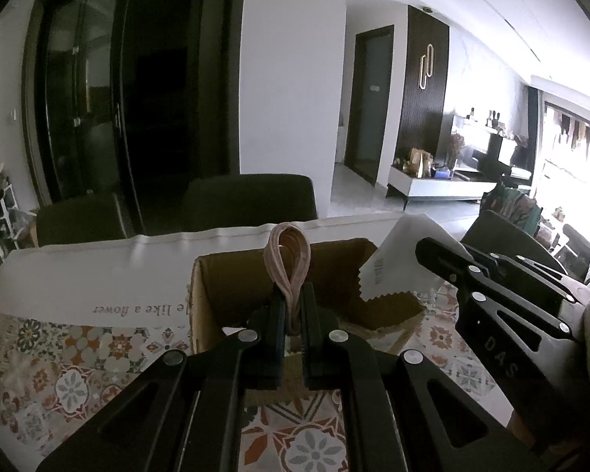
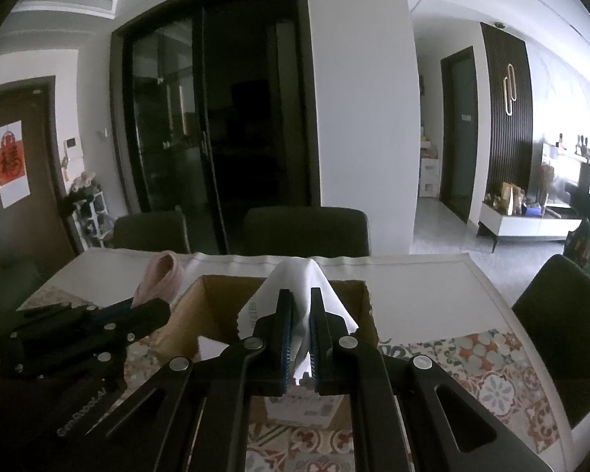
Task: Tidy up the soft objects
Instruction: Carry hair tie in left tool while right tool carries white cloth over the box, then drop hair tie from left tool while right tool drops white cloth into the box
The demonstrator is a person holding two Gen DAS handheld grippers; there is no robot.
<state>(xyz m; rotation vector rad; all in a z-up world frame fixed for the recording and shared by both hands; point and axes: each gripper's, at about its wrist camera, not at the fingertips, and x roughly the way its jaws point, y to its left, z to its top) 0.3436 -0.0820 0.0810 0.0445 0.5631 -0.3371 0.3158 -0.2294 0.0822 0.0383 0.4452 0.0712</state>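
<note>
**A:** What is each gripper doing?

**B:** The left gripper [image 1: 293, 299] has its two black fingers pressed together on a pink hair band [image 1: 288, 259]. The band stands up from the fingertips as a tall loop. The right gripper [image 2: 301, 306] is clamped on a white cloth [image 2: 299, 279], which rises to a peak above the fingertips and hangs down between them.

**A:** Where are those things in relation to anything else?

**B:** Both are held over an open cardboard box [image 1: 204, 295]. In the left wrist view, the loop rises in front of the box's far wall, and the white cloth [image 1: 401, 259], with a zigzag-cut lower edge, hangs over the box's right side from the right gripper [image 1: 428, 249]. In the right wrist view, the cloth covers the middle of the box [image 2: 188, 310], while the left gripper [image 2: 153, 308] reaches in from the left, holding the band [image 2: 159, 279] by the box's left wall.

**A:** What does the box sit on?

**B:** A table covered with a patterned cloth [image 1: 78, 377] of floral tiles, with a plain white strip along its far edge. Dark chairs [image 1: 251, 200] stand behind the table.
</note>
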